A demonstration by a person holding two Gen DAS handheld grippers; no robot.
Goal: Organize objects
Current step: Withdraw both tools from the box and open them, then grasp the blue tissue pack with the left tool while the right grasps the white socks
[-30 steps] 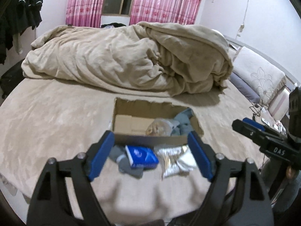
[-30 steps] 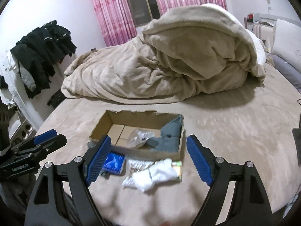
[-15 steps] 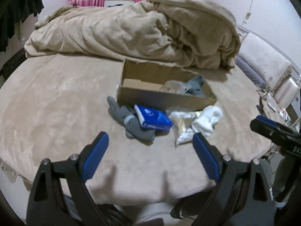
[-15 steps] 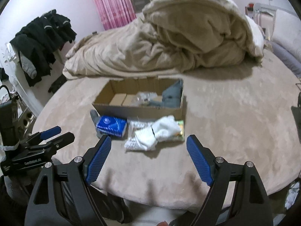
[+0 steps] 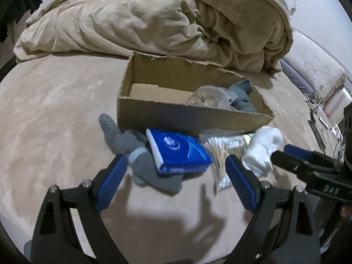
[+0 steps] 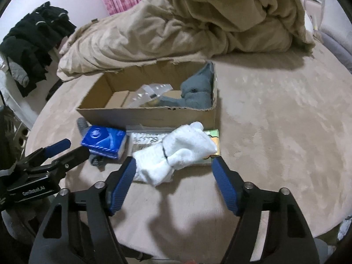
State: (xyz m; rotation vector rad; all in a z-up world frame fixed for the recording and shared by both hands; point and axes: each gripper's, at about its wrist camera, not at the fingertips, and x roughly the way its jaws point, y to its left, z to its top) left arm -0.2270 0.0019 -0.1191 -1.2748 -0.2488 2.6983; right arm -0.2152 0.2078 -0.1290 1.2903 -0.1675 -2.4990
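Note:
An open cardboard box [image 5: 189, 115] [image 6: 154, 114] sits on the bed and holds a clear plastic bag [image 6: 151, 93] and a blue-grey cloth [image 6: 195, 93]. In front of it lie a grey sock [image 5: 140, 160], a blue tissue pack [image 5: 178, 151] [image 6: 103, 138], a bag of cotton swabs [image 5: 222, 154], a white sock [image 6: 176, 154] [image 5: 261, 147] and a green-yellow packet [image 6: 214, 139]. My left gripper [image 5: 176, 180] is open, just short of the tissue pack. My right gripper [image 6: 173, 176] is open, its jaws on either side of the white sock's near end.
A heaped beige duvet [image 5: 165, 19] lies behind the box. Dark clothes [image 6: 28, 44] hang at the left wall. Pillows [image 5: 316, 72] and small items lie at the bed's right edge. The beige bed surface [image 6: 275, 121] stretches right of the box.
Both grippers have tilted down and moved in toward the items in front of the box, which now look much larger. Both stay open. The items have not moved.

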